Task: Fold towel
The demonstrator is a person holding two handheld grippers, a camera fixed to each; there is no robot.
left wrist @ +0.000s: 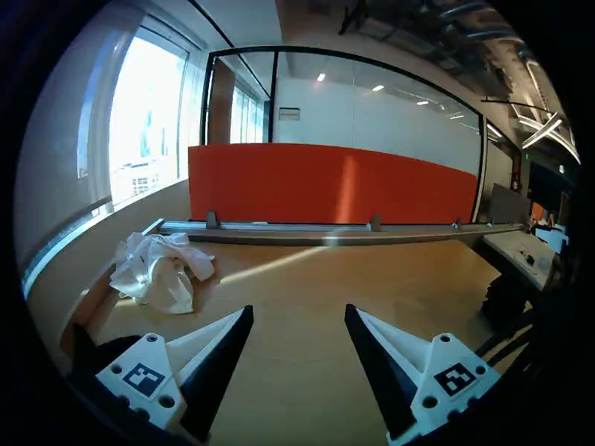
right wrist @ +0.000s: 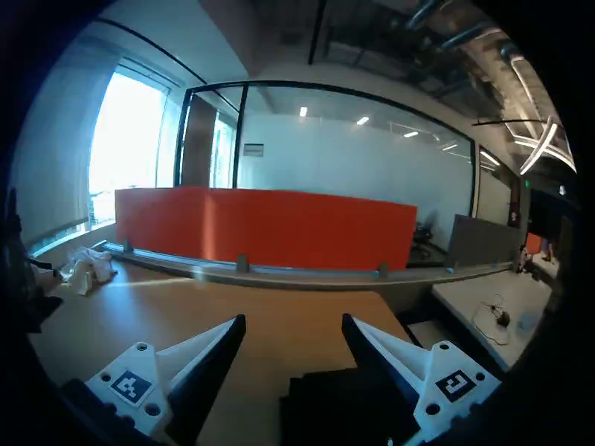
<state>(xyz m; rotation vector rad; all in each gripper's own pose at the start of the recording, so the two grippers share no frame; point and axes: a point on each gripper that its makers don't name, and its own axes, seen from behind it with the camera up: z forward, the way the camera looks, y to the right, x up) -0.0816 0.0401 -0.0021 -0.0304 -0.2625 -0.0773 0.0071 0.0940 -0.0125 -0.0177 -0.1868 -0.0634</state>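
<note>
Over a smooth light wooden table [left wrist: 335,290], the left gripper [left wrist: 297,320] and right gripper [right wrist: 292,327] are spread wide, holding nothing.
A crumpled white cloth towel [left wrist: 160,269] lies mid-left near the table's edge, below a flat orange partition panel [left wrist: 327,182]; the right gripper view places a black blocky shape [right wrist: 342,401] at lower centre.

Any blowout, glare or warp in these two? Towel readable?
Left gripper view: tall window at left is blown out white; a sun streak crosses the light wooden table; the crumpled white towel is sharp, folds readable. Right gripper view: same window overexposed; towel small and soft near the left edge; fisheye bows the orange partition panel.
</note>
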